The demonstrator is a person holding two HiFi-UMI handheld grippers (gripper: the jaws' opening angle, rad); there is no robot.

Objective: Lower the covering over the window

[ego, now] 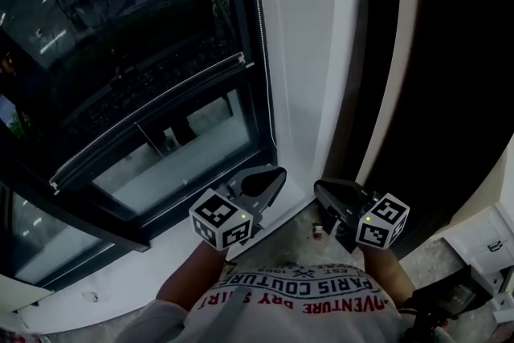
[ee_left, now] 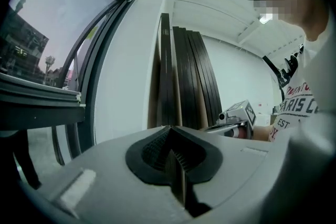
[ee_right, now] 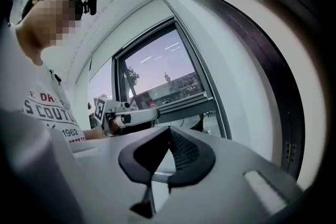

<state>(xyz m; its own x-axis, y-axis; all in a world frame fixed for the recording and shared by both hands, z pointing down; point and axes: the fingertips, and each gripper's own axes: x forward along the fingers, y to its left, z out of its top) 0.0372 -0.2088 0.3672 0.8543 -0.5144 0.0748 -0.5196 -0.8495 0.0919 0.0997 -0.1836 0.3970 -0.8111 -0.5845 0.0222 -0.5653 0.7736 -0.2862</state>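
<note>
Two claws shut empty: left claw (ego: 275, 174), right claw (ego: 322, 189), beside one window (ego: 120, 44).

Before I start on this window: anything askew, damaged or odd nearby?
Nothing looks damaged. Only dark boards stand against the wall right of the window, and a small scrap lies on the floor.

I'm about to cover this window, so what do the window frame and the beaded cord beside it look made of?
The window frame looks like dark metal, probably aluminium, with a matte finish: thin, sharp-edged profiles with little shine. The beaded cord is a string of small pale beads, plastic or metal; it is too small to tell which.
</note>
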